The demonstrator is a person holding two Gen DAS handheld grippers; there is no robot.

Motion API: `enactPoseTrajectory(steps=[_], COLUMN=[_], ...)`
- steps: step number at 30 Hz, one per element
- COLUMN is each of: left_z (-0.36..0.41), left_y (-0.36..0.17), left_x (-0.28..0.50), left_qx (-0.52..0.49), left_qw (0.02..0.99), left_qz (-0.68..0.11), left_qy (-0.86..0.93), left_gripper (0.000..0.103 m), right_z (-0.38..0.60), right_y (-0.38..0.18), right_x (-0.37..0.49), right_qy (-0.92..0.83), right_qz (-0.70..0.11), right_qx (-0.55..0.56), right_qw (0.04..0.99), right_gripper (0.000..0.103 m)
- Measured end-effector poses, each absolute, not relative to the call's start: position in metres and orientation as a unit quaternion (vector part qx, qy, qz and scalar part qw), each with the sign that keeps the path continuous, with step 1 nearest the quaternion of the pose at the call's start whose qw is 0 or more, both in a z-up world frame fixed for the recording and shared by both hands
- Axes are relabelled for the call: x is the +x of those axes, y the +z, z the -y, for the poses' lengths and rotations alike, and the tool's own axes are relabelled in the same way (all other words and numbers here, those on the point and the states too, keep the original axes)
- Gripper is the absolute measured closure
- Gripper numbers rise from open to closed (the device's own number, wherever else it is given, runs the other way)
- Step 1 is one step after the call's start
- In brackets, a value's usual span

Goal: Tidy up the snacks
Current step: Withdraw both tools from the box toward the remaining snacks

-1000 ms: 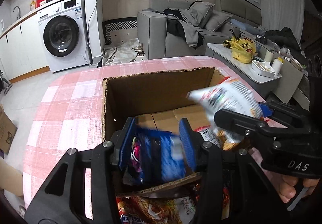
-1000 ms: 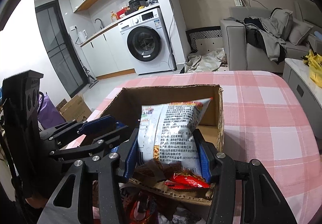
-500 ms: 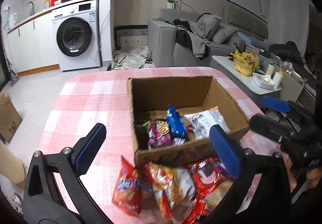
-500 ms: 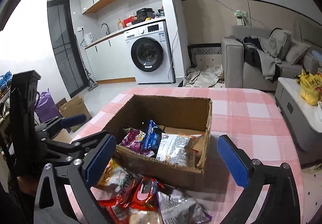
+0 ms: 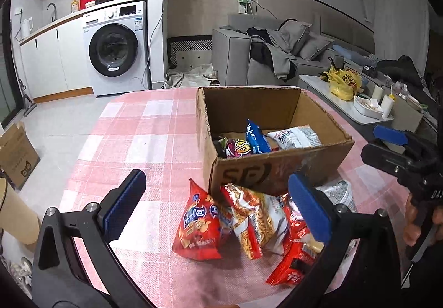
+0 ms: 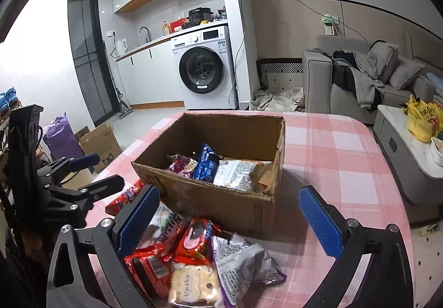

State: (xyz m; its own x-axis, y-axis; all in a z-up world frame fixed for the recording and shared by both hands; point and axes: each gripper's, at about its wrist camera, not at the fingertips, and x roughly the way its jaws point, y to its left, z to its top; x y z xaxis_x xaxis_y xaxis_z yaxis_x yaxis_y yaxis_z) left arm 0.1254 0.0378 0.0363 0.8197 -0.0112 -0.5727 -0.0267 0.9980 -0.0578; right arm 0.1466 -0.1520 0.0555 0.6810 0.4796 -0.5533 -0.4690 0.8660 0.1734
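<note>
An open cardboard box (image 5: 279, 169) (image 6: 221, 202) stands on the pink checked table. Inside lie a blue packet (image 5: 257, 136) (image 6: 206, 161), a white packet (image 5: 297, 136) (image 6: 238, 173) and a purple packet (image 5: 236, 146) (image 6: 181, 165). A pile of snack packets lies in front of the box: a red bag (image 5: 200, 225), a noodle packet (image 5: 256, 222), a silver bag (image 6: 241, 261) and a biscuit pack (image 6: 193, 288). My left gripper (image 5: 216, 202) is open and empty above the pile. My right gripper (image 6: 229, 222) is open and empty above the pile.
The table (image 5: 144, 136) ends at a drop to the floor on the left. A washing machine (image 5: 116, 50), a grey sofa (image 5: 277, 59) and a low side table (image 5: 360, 103) with a yellow bag stand beyond. A cardboard box (image 5: 16, 153) sits on the floor.
Both grippers let go of their packets into the box, opened wide and pulled back toward me. The blue and white packets now lie in the box.
</note>
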Motion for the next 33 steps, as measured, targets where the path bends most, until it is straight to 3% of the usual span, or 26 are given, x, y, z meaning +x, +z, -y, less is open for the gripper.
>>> enactPoseTrajectory(steps=[14,33], left_z=[-0.049,-0.065], left_y=[0.031,-0.009], left_x=[0.119,0.141], left_qx=[-0.028,-0.041], left_qw=[0.95,0.925], left_qz=[-0.309,-0.378], left_qy=[0.008,0.015], left_gripper=[0.001,0.001], right_z=[0.172,0.17], right_y=[0.035,-0.01], right_x=[0.155,0.178], right_qy=[0.237,0.228], right_qz=[-0.349,-0.424], right_qx=[0.004,-0.022], right_qw=[0.907,0.876], right_gripper=[0.0,0.0])
